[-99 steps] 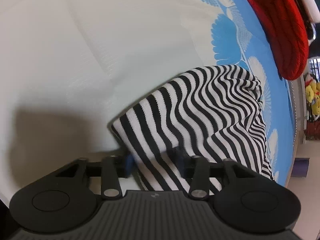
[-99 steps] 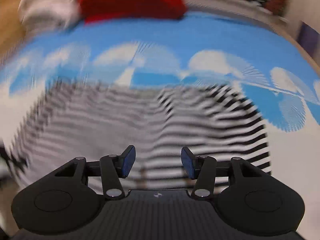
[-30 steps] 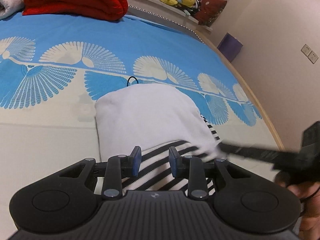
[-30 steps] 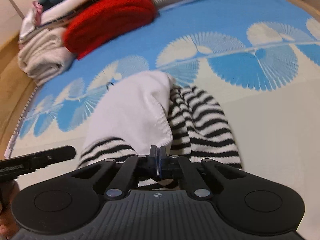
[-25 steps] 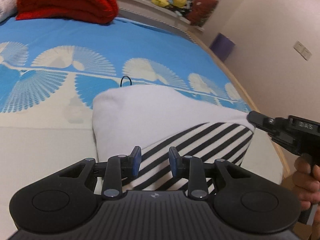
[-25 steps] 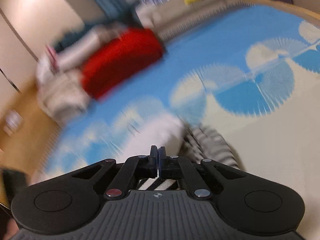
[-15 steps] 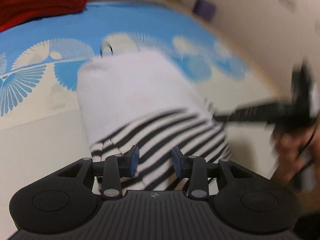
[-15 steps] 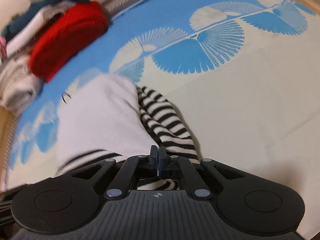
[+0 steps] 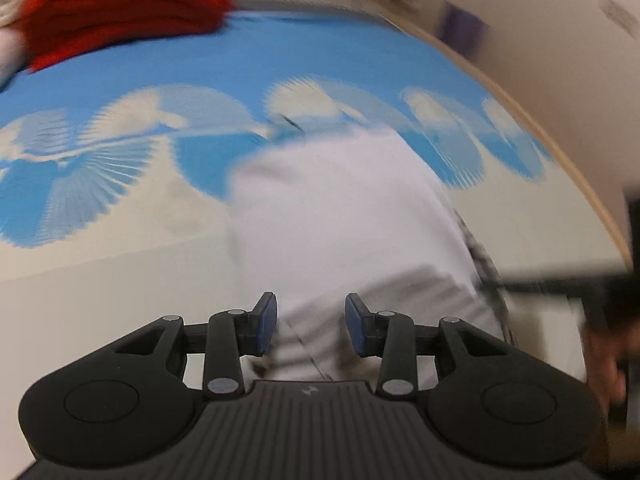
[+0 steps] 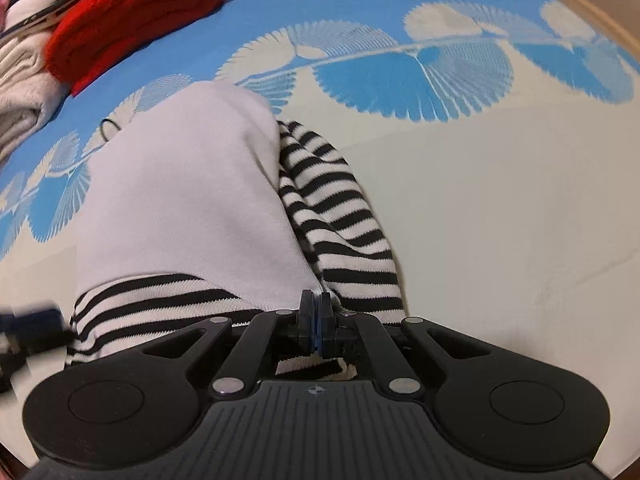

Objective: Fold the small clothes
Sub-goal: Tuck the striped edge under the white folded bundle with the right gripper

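Observation:
A small black-and-white striped garment [image 10: 340, 216] lies on the bed with its plain white inner side [image 10: 180, 200] folded over the top. My right gripper [image 10: 316, 320] is shut on the garment's near right corner. In the blurred left wrist view the same garment [image 9: 340, 220] lies ahead, and my left gripper [image 9: 310, 320] is open with its blue pads on either side of the striped near edge, holding nothing. The right gripper shows as a dark blur at that view's right edge [image 9: 580, 284].
The bed cover [image 10: 480, 220] is cream with blue fan patterns. A red folded blanket [image 10: 132, 12] and a stack of pale folded clothes [image 10: 16, 80] sit at the far left. The wooden bed edge [image 9: 580, 172] and wall run along the right.
The right gripper stays shut on the corner and has lowered it toward the bed. The left gripper has opened a little wider and is moving, blurring its view.

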`<state>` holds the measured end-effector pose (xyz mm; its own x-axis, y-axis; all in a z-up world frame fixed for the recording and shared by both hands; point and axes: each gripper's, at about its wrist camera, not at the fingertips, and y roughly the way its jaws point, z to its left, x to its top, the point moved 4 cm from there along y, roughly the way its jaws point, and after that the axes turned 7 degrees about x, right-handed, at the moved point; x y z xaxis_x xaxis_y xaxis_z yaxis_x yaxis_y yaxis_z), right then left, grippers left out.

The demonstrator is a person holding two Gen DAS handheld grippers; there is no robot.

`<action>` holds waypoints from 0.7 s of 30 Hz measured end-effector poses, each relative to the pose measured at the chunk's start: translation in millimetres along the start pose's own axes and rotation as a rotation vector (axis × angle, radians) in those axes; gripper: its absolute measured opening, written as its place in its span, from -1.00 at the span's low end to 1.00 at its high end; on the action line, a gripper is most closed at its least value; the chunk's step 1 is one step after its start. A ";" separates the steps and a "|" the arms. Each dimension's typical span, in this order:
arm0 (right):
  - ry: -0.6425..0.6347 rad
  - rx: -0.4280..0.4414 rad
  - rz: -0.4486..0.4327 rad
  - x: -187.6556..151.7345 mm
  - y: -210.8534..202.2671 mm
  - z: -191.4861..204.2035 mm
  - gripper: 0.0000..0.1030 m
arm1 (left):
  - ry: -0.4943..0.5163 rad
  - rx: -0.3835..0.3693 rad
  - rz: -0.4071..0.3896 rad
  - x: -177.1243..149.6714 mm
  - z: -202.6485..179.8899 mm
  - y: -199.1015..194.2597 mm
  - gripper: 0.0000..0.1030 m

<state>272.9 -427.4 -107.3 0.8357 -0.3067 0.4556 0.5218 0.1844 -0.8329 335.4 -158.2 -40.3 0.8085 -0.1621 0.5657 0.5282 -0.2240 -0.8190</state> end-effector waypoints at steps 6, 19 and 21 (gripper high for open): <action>-0.047 -0.036 0.014 -0.9 6.7 5.1 -1.00 | -0.174 -0.019 0.017 14.6 6.9 19.7 -0.17; 0.151 0.009 -0.334 49.2 -39.2 6.5 0.47 | -0.162 0.078 0.068 -0.8 0.4 20.2 -0.08; 0.179 0.058 -0.351 58.6 -29.9 15.0 0.47 | -0.172 0.080 0.072 -1.5 6.5 20.4 -0.08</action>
<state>308.8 -436.9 -50.9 0.5644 -0.5177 0.6430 0.7835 0.0906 -0.6148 346.7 -156.3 -58.5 0.8739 -0.0065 0.4861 0.4805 -0.1400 -0.8657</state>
